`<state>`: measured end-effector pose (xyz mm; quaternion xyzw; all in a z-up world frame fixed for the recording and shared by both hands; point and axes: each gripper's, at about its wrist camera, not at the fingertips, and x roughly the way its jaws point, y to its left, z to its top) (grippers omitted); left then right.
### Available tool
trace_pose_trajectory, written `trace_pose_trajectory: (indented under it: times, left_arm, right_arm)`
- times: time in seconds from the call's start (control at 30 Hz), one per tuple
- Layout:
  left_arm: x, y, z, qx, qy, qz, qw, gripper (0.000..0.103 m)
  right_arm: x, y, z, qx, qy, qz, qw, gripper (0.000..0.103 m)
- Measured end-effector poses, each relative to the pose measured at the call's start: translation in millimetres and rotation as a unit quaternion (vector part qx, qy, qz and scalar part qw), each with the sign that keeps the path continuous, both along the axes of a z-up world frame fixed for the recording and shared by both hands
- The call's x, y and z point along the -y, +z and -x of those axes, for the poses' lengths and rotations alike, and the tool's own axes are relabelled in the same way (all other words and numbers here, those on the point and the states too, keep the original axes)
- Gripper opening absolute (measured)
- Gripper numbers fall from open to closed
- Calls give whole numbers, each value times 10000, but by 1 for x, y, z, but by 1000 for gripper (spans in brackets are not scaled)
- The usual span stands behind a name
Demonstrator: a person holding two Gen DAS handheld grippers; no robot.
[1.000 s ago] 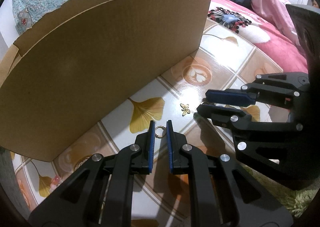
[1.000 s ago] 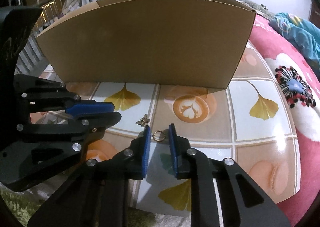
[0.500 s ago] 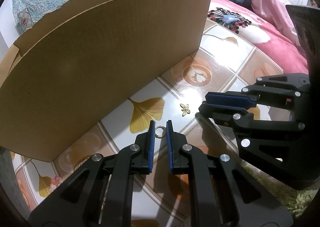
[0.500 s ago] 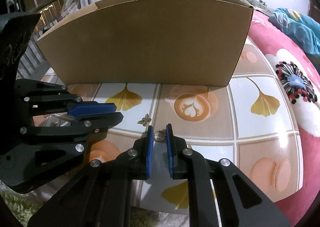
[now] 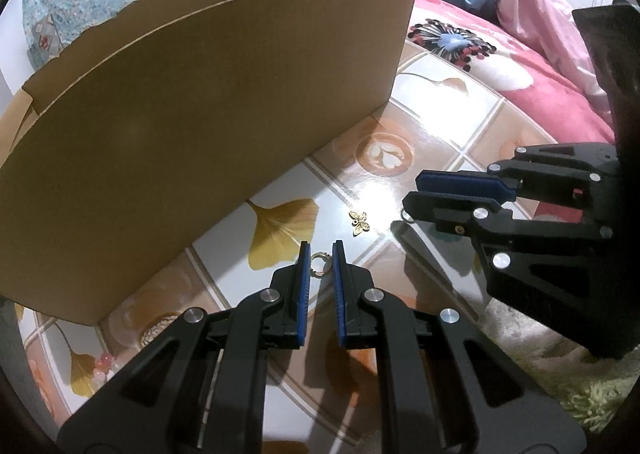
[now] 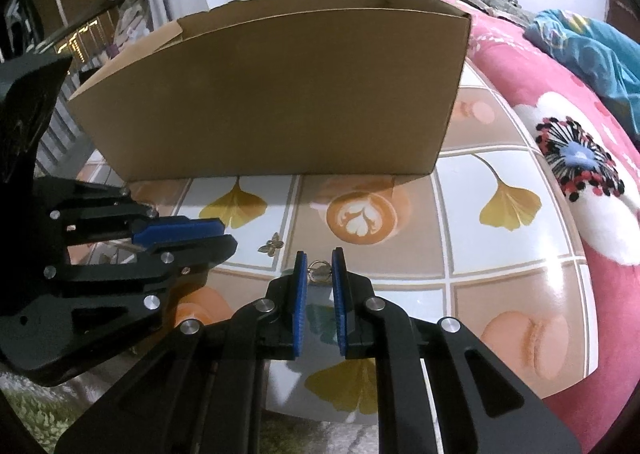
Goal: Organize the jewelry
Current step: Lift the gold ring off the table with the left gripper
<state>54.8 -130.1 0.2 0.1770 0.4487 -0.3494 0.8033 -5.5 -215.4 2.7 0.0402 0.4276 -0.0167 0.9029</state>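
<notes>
Left tongs (image 5: 320, 254) clenched on a small gold ring (image 5: 321, 263), right tongs (image 6: 319, 264) gripping another gold ring (image 6: 319, 270), gold butterfly charm (image 5: 359, 223) on the tiled bench (image 5: 432, 126), brown cardboard box (image 6: 272, 102) behind.

**Colours and patterns on the tabletop**

Table covering (image 6: 516, 158): glossy checks in white, tan and peach, printed with yellow ginkgo leaves, latte-art cups, macarons. Cardboard box (image 6: 280, 94): plain brown. Butterfly charm (image 5: 360, 223): gold. Small ring (image 5: 320, 263): pale gold. Gripper pads (image 6: 301, 306): blue on black frames. Bedspread (image 6: 592, 214): pink, white blooms, black-and-red flower with blue centre. Rug (image 5: 560, 366): shaggy pale green.
</notes>
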Motion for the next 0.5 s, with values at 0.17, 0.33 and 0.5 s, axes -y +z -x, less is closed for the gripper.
trace_pose_trajectory:
  times: [0.17, 0.33, 0.5]
  left_arm:
    - [-1, 2, -1, 25, 11, 90, 10000, 10]
    - [-4, 4, -4, -12, 77, 159, 9998, 10]
    - [-6, 6, -5, 34, 121, 187, 9997, 10]
  right_arm:
    - [6, 0, -1, 0, -84, -113, 9999, 13]
    - [8, 1, -4, 43, -110, -190, 9997, 13]
    - [10, 2, -3, 79, -130, -181, 9997, 13]
